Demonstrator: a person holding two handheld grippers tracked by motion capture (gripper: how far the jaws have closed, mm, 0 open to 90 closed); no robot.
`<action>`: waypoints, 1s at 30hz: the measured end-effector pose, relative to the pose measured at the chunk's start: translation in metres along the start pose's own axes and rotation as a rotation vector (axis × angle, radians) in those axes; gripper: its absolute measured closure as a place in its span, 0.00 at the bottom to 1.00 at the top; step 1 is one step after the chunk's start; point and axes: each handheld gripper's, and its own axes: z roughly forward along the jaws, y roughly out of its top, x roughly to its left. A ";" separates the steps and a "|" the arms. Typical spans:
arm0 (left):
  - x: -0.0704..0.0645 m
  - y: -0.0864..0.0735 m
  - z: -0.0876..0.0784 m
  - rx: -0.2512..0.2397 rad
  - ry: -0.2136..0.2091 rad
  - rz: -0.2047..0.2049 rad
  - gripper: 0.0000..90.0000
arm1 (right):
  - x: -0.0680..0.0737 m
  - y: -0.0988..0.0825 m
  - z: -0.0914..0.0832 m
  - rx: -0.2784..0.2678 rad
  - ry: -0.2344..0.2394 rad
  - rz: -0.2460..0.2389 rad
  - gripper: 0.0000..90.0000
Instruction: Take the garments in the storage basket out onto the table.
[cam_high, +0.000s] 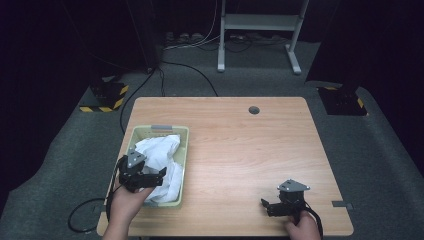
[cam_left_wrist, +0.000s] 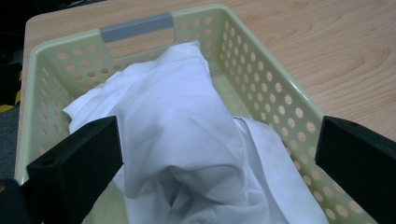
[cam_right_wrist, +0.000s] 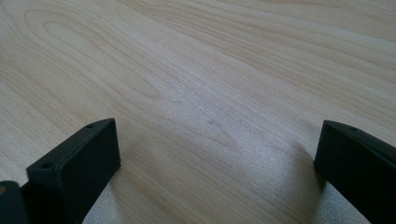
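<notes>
One hand-held gripper (cam_high: 150, 176) agape over cloth (cam_high: 162, 160).

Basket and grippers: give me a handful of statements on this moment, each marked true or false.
1. The white cloth lies in the pale green basket. True.
2. The left gripper is shut on the cloth. False: its jaws stand wide open around it.
3. The right gripper is over bare wooden table. True.
4. The basket sits at the table's right edge. False: it sits at the left.
</notes>
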 end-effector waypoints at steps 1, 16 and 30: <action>0.000 0.000 0.001 0.005 0.001 0.001 0.01 | 0.000 0.000 0.000 0.000 0.000 0.000 0.00; 0.014 0.006 0.029 0.128 -0.013 -0.035 0.02 | 0.000 0.000 0.000 0.000 0.000 -0.001 0.00; 0.022 0.005 0.048 0.242 -0.019 -0.060 0.02 | 0.000 0.001 0.001 0.000 0.002 -0.004 0.00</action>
